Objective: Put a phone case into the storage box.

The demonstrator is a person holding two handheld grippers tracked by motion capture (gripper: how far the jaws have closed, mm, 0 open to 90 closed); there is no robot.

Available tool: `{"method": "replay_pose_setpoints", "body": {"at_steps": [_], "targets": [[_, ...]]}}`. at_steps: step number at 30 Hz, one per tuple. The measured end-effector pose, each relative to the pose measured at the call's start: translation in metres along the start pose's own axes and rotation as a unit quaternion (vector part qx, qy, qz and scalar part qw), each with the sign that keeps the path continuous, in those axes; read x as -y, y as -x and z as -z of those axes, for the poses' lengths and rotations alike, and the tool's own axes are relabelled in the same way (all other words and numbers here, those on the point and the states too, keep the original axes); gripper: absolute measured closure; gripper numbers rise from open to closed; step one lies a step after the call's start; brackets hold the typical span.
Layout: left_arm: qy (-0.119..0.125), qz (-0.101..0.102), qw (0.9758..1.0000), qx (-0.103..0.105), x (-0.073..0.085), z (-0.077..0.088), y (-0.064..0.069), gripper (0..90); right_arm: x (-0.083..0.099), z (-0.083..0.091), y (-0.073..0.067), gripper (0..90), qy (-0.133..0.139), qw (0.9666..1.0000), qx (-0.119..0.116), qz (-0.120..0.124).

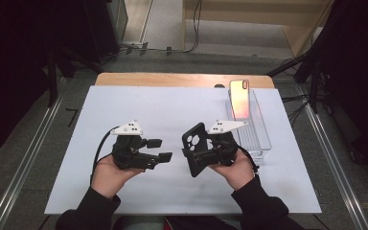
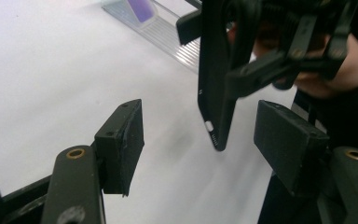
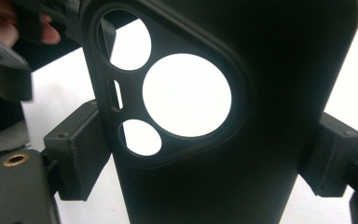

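Observation:
A black phone case (image 1: 194, 142) with round camera cut-outs is held upright just above the white mat by my right gripper (image 1: 202, 154), which is shut on its two long sides. In the right gripper view the case (image 3: 270, 93) stands close between both pads (image 3: 77, 156). My left gripper (image 1: 160, 149) is to the left of the case, pointing at it, open with nothing between its fingers. In the left gripper view the case's lower end (image 2: 216, 107) hangs a little beyond the two spread pads (image 2: 126, 140), touching neither.
A clear plastic tray (image 1: 258, 136) lies at the right of the white mat (image 1: 163, 105), with a phone (image 1: 239, 98) leaning in its far end. The same tray (image 2: 170, 35) is at the top of the left gripper view. The wooden table edge (image 1: 172, 79) runs behind.

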State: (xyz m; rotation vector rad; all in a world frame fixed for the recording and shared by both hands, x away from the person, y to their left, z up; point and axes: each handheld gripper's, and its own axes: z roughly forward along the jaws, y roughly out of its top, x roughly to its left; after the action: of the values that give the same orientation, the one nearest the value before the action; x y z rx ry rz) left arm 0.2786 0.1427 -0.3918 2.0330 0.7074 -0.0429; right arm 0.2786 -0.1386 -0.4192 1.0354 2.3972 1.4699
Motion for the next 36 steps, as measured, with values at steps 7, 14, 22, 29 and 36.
{"method": "replay_pose_setpoints", "body": {"at_steps": [7,14,22,29,36], "targets": [[-0.005,-0.007,0.9999,0.014,0.02,-0.001,-0.009,32.6,-0.003,0.008,0.004,13.1,0.0,0.9998,-0.021,0.006],[-0.031,-0.024,0.9992,0.011,0.038,-0.005,-0.011,31.7,-0.006,0.018,0.011,13.2,-0.008,0.9995,-0.031,0.006],[-0.05,-0.017,0.9986,0.003,0.058,-0.004,-0.016,31.5,-0.009,0.031,0.02,14.4,0.001,0.9995,-0.032,0.001],[-0.041,-0.008,0.9991,-0.004,0.065,0.004,-0.017,31.5,-0.014,0.043,0.025,15.2,0.01,0.9998,-0.02,-0.001],[-0.037,0.003,0.9992,-0.014,0.071,0.012,-0.021,31.5,-0.019,0.058,0.036,15.5,0.017,0.9997,-0.005,-0.014]]}}
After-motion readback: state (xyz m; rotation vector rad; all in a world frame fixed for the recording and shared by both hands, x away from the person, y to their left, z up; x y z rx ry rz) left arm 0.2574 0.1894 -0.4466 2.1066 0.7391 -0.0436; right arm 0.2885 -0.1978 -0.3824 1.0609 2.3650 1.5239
